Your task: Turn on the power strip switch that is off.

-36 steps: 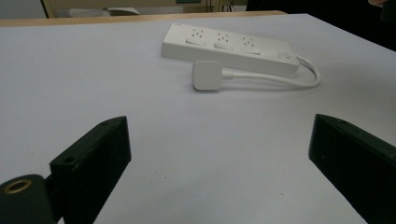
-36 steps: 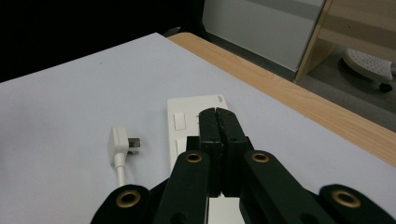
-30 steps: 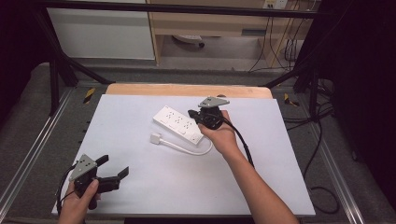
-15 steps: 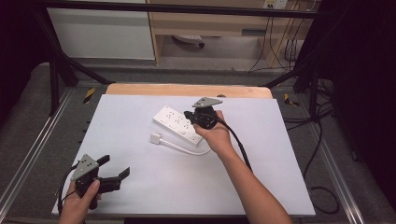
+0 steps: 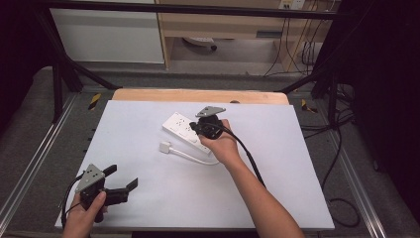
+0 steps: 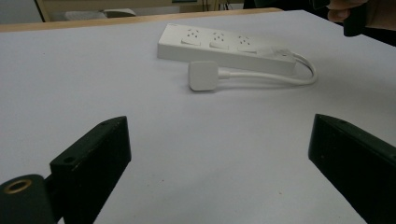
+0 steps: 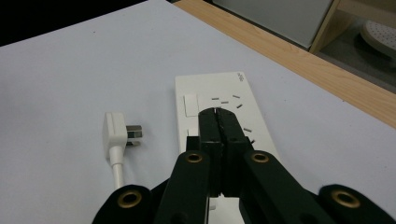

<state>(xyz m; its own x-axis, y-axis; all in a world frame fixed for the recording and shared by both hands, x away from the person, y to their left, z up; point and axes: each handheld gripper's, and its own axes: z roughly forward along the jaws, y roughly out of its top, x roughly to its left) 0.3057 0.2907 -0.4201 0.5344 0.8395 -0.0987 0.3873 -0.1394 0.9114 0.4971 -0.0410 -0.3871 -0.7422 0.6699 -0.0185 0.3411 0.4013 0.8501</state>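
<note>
Power strip (image 5: 184, 130) lay flat near the middle of the desk (image 5: 297, 193), slightly toward its far edge, with its plug (image 5: 165, 147) just beside it on the near side, prongs out and unplugged, cable (image 5: 195, 157) looping back to the strip's end. Your right gripper (image 5: 195, 130) sat over the strip with jaws pressed together, nothing between them; tips were on or just above the top face near the sockets, contact not clear. My guess was that you were going for the switch or pinning the strip down. If so, you needed to come straight down with the tips and not drag sideways, since the strip looked free to slide on the white sheet. Your left gripper (image 5: 121, 181) was well apart, near the desk's near left corner, jaws spread wide and empty, low over the surface. The right gripper view showed the plug's metal prongs and the socket slots under the closed tips; the high view hid those behind your right hand (image 5: 220, 147). The left gripper view showed three sockets along the strip's top and the full cable loop, side-on.
</note>
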